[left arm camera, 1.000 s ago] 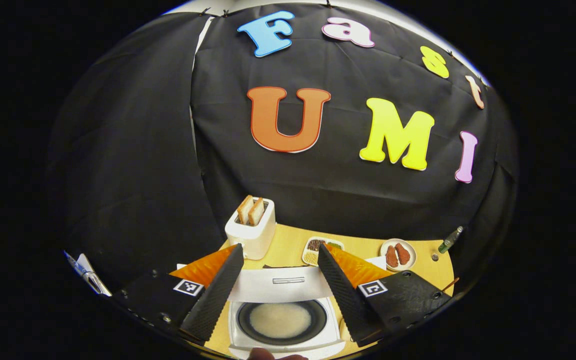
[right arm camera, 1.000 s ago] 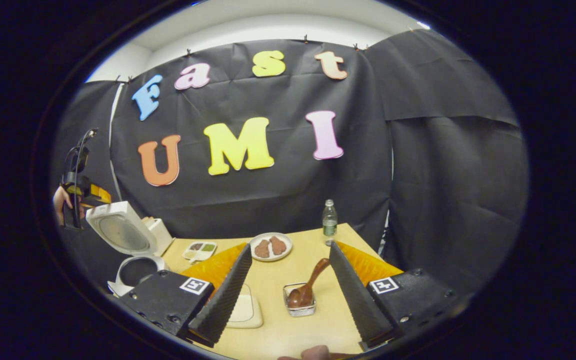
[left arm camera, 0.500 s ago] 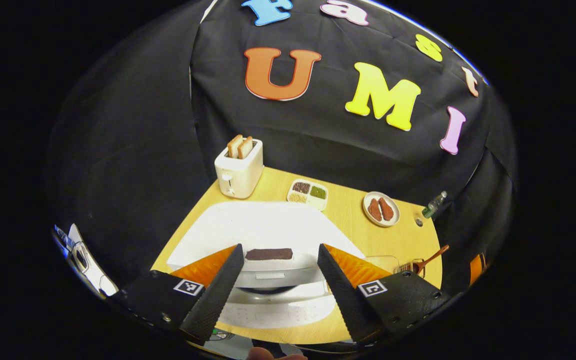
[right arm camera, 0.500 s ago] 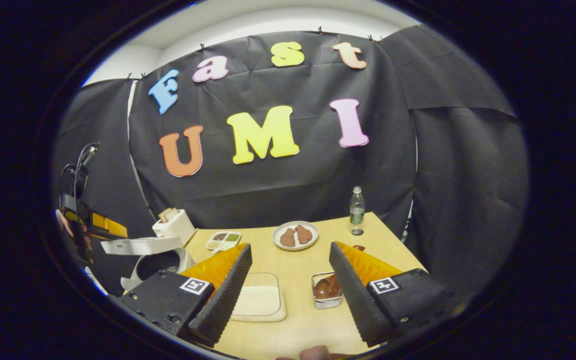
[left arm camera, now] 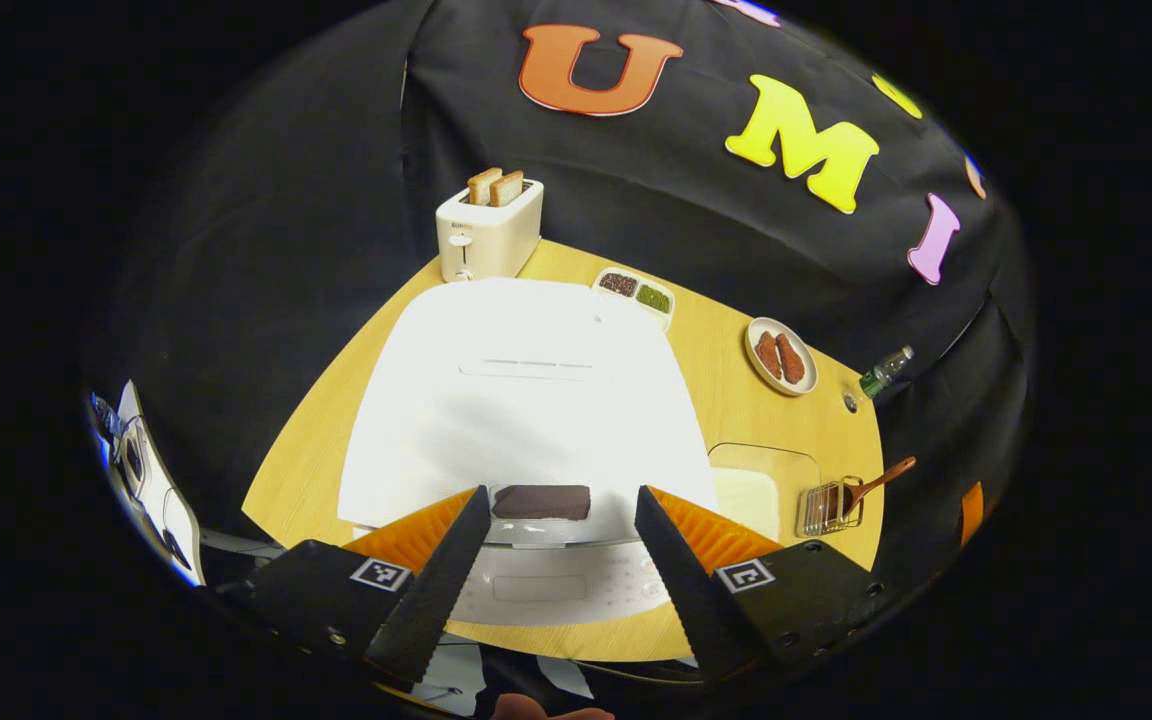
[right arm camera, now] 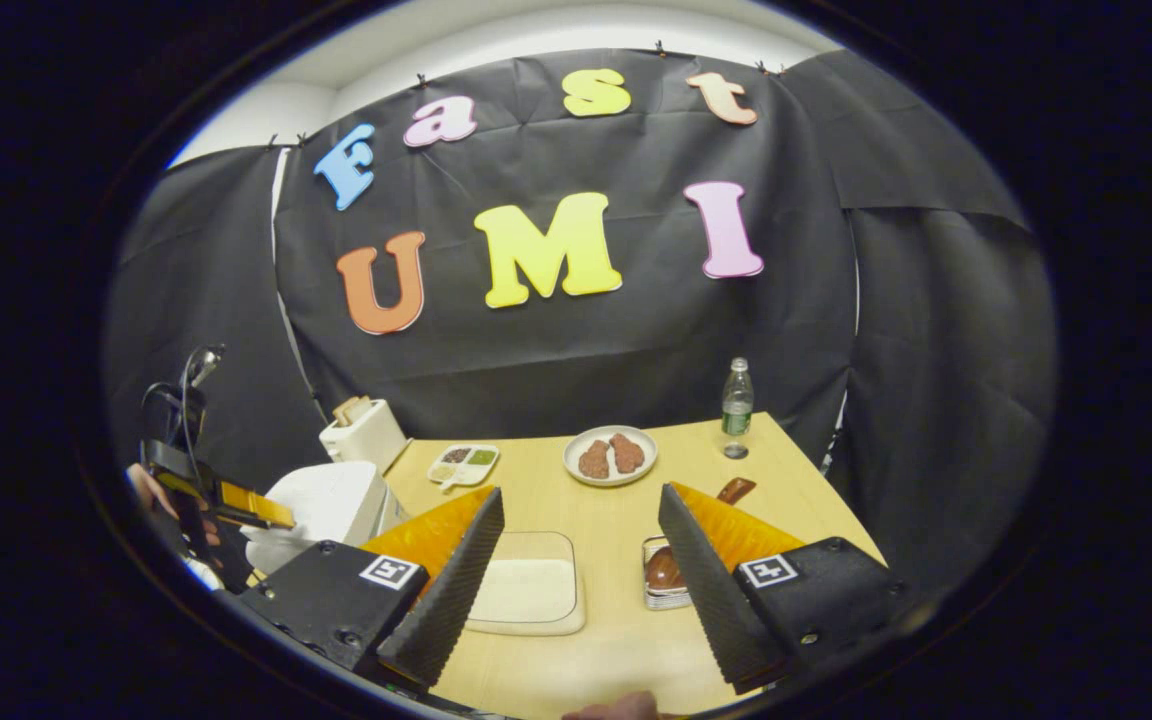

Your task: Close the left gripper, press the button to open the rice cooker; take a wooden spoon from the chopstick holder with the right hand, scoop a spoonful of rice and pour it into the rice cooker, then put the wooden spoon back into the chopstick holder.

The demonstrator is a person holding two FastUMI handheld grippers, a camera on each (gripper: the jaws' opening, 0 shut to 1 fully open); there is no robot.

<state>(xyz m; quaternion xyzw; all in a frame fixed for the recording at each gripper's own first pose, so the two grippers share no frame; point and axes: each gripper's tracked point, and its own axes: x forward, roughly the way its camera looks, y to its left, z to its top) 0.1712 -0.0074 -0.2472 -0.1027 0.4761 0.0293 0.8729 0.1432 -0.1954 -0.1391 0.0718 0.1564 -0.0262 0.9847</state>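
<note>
The white rice cooker (left arm camera: pixel 526 400) stands on the wooden table with its lid down. Its dark button (left arm camera: pixel 541 501) lies at the lid's front edge, in the gap between my left gripper's (left arm camera: pixel 560 492) open jaws, which hover just above it. Right of the cooker sit a shallow tray of rice (left arm camera: pixel 758 492) and the wire chopstick holder (left arm camera: pixel 829 508) with the wooden spoon (left arm camera: pixel 881 477) leaning in it. My right gripper (right arm camera: pixel 580 492) is open and holds nothing, above the rice tray (right arm camera: pixel 526 592) and the holder (right arm camera: pixel 658 590). The rice cooker (right arm camera: pixel 321 505) shows at the left.
A toaster (left arm camera: pixel 488 232) with two slices stands behind the cooker. A sectioned dish (left arm camera: pixel 636 295), a plate of brown food (left arm camera: pixel 781 357) and a water bottle (left arm camera: pixel 881 372) line the table's far side. A hand (right arm camera: pixel 141 485) holds the left gripper by the cooker.
The rice cooker's lid has swung from upright and open down to shut. My left gripper now looks down on the lid. The right gripper drifted slightly, still open.
</note>
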